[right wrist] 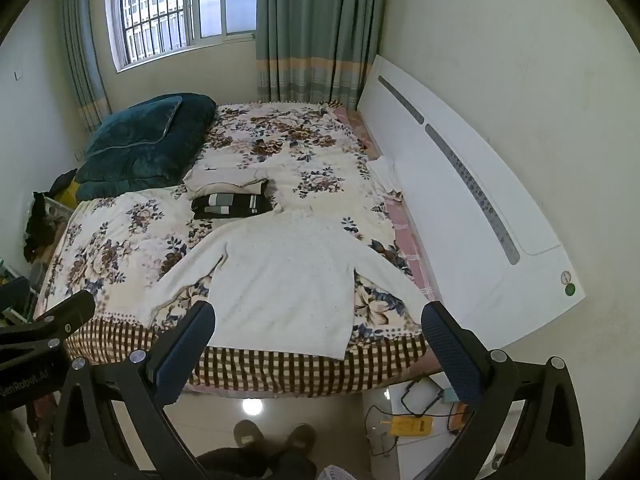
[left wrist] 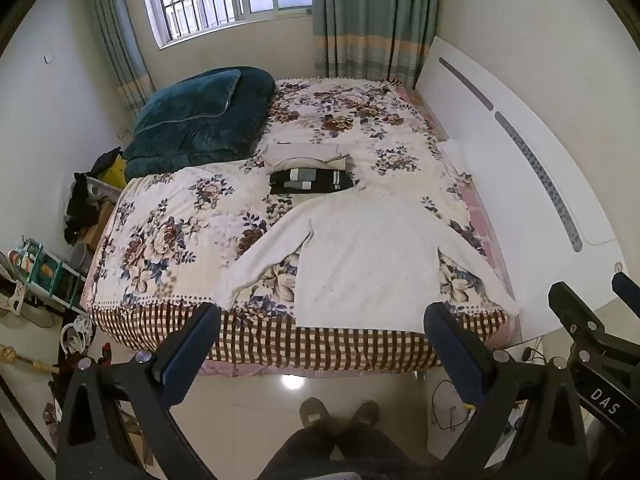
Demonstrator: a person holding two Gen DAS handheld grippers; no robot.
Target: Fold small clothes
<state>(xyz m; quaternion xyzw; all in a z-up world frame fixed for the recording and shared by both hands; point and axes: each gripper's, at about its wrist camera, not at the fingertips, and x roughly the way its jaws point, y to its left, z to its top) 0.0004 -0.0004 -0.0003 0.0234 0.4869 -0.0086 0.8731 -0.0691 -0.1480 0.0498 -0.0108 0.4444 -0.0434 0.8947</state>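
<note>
While the left gripper (left wrist: 322, 344) hangs with its jaws wide apart and holding nothing, short of the bed's near edge, the white sweater (left wrist: 360, 256) lies flat on the floral bedspread (left wrist: 168, 232), sleeves spread, hem over the edge. Beyond its collar sit a folded dark striped garment (left wrist: 310, 181) and a folded cream one (left wrist: 304, 156), touching. I'd start by pinching the left sleeve near its cuff and laying it across the chest.

From the right wrist view, the right gripper (right wrist: 318, 340) is likewise spread and empty, near the hem of the sweater. It should take the other sleeve low and flat, so the knit doesn't drag or bunch.
</note>
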